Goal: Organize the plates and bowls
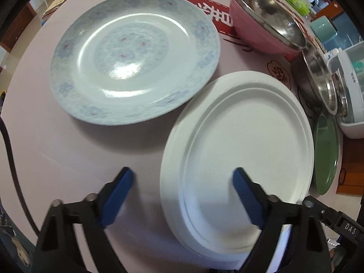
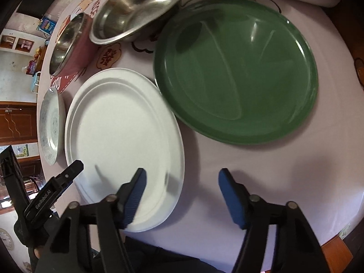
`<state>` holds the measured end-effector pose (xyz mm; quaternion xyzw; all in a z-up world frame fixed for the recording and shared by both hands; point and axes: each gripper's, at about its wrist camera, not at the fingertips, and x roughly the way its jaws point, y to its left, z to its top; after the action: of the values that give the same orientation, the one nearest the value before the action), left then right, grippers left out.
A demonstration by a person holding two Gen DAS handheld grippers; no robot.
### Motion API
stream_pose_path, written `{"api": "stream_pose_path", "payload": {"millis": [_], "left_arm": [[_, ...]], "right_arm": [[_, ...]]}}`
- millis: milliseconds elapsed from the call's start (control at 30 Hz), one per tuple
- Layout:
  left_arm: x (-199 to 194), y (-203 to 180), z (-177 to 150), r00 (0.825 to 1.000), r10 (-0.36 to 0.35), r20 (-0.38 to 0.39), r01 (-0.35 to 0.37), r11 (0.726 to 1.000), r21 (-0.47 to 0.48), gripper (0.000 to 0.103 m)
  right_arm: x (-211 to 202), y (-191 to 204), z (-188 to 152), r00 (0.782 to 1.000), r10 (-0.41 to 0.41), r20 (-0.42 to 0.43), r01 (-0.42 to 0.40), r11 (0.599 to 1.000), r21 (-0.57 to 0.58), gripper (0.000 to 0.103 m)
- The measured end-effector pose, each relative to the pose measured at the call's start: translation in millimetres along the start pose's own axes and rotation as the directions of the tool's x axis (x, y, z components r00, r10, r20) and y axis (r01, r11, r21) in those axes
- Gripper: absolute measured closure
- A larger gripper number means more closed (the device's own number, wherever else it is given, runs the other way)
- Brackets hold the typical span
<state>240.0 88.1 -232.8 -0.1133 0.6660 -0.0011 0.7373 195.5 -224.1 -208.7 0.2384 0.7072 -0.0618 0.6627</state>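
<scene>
From the left wrist view, my left tool (image 1: 183,195) has its jaws apart, straddling the near left rim of the white plate (image 1: 245,150) on the desk (image 1: 68,150); nothing is pinched yet. The blue-patterned plate (image 1: 134,63) lies just beside it. I'd judge the rim needs to sit fully between the pads before I squeeze.

From the right wrist view, my right tool (image 2: 180,194) is also open, spanning the white plate's right edge, the green plate (image 2: 236,72) close beyond. I'd close both sides evenly and lift level, so the plate doesn't tip or knock its neighbours.
</scene>
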Motion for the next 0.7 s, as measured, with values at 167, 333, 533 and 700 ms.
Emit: {"api": "stream_pose_path", "payload": {"millis": [167, 333, 533, 700], "left_arm": [[2.7, -10.0, 6.6, 1.0, 0.026, 0.013, -0.026, 0.999, 0.041, 0.029], [4.3, -18.5, 15.1, 0.998, 0.061, 0.029, -0.063, 0.996, 0.063, 0.051], [3.3, -19.2, 12.2, 0.997, 0.074, 0.028, -0.076, 0.995, 0.067, 0.066], [-11.9, -16.3, 6.6, 0.995, 0.074, 0.067, -0.079, 0.995, 0.068, 0.067]], "right_arm": [[9.3, 1.5, 6.5, 1.0, 0.024, -0.017, -0.024, 1.0, -0.002, 0.065], [14.7, -3.4, 4.6, 0.996, 0.087, -0.038, -0.086, 0.996, 0.008, 0.083], [15.2, -5.9, -0.8, 0.992, 0.125, -0.036, -0.125, 0.992, 0.013, 0.085], [4.7, -6.1, -12.3, 0.991, 0.13, -0.018, -0.13, 0.991, 0.005, 0.085]]}}
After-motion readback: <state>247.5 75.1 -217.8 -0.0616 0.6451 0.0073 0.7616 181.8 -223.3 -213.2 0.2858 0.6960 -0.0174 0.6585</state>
